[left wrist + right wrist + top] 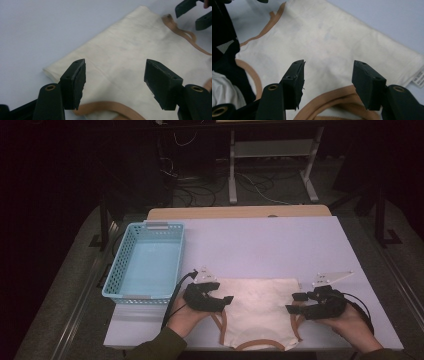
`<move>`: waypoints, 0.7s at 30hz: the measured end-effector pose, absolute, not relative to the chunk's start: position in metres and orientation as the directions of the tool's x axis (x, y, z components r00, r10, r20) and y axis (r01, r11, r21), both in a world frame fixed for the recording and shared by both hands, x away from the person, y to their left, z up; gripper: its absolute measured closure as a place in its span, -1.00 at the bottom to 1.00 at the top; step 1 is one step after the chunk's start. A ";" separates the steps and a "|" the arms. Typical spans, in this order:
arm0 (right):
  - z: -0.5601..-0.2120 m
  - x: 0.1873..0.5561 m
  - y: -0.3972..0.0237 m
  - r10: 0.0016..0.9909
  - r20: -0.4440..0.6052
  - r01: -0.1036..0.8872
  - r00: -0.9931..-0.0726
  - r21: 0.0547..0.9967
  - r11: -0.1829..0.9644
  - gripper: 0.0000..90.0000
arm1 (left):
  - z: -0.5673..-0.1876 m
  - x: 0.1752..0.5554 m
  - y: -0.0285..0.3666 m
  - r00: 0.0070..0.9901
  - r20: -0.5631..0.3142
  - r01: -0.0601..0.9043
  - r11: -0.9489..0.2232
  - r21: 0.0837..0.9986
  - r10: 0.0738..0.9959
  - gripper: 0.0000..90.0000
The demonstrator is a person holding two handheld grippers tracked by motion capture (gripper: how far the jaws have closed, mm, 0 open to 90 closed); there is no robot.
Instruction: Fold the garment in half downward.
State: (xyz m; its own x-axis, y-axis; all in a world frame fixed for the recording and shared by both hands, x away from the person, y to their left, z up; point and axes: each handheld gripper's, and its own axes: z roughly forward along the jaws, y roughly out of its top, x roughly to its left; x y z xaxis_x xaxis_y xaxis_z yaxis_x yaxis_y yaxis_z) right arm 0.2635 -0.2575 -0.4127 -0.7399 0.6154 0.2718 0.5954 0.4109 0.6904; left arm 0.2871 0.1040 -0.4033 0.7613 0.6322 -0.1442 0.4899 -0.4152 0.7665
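Both grippers sit over the near edge of the worktop [280, 240], and I see each with its jaws parted and nothing between the pads. On my left gripper [223, 301] the jaws hang apart above the left side of the cream garment [257, 307], clear of the cloth as the left gripper view [115, 80] shows. On my right gripper [295, 302] it is the same over the garment's right side, pads spread above the fabric in the right gripper view [328, 82]. That folded garment, trimmed with tan binding [107, 106], lies flat at the middle of the near edge, between my two hands. At the worktop's left edge stands a blue basket [116, 270], well apart from the cloth.
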 end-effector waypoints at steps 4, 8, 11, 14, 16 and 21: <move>-0.412 0.276 -0.256 0.627 0.257 0.590 -0.735 0.698 0.406 -0.07 | -0.403 0.301 0.102 0.740 -0.139 0.499 -0.398 0.770 0.659 -0.21; -0.412 0.286 -0.257 0.641 0.239 0.585 -0.730 0.703 0.404 -0.07 | -0.407 0.313 0.101 0.713 -0.132 0.518 -0.390 0.761 0.689 -0.15; -0.412 0.296 -0.259 0.660 0.229 0.590 -0.715 0.704 0.396 -0.06 | -0.409 0.322 0.101 0.692 -0.119 0.529 -0.388 0.755 0.712 -0.10; -0.413 0.307 -0.263 0.688 0.222 0.601 -0.691 0.705 0.377 -0.05 | -0.412 0.330 0.101 0.675 -0.108 0.537 -0.386 0.750 0.730 -0.07; -0.414 0.314 -0.266 0.701 0.210 0.602 -0.681 0.705 0.374 -0.04 | -0.414 0.335 0.101 0.667 -0.105 0.543 -0.384 0.747 0.738 -0.06; -0.418 0.328 -0.272 0.738 0.190 0.615 -0.647 0.702 0.359 0.03 | -0.418 0.343 0.102 0.641 -0.107 0.559 -0.367 0.743 0.760 -0.02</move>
State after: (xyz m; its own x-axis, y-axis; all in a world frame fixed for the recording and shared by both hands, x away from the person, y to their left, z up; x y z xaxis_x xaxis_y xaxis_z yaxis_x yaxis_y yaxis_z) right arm 0.3284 -0.2723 -0.4179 -0.6471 0.7385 0.1897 0.6154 0.3589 0.7018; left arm 0.3432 0.1016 -0.4182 0.6411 0.7600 -0.1070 0.5593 -0.3672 0.7432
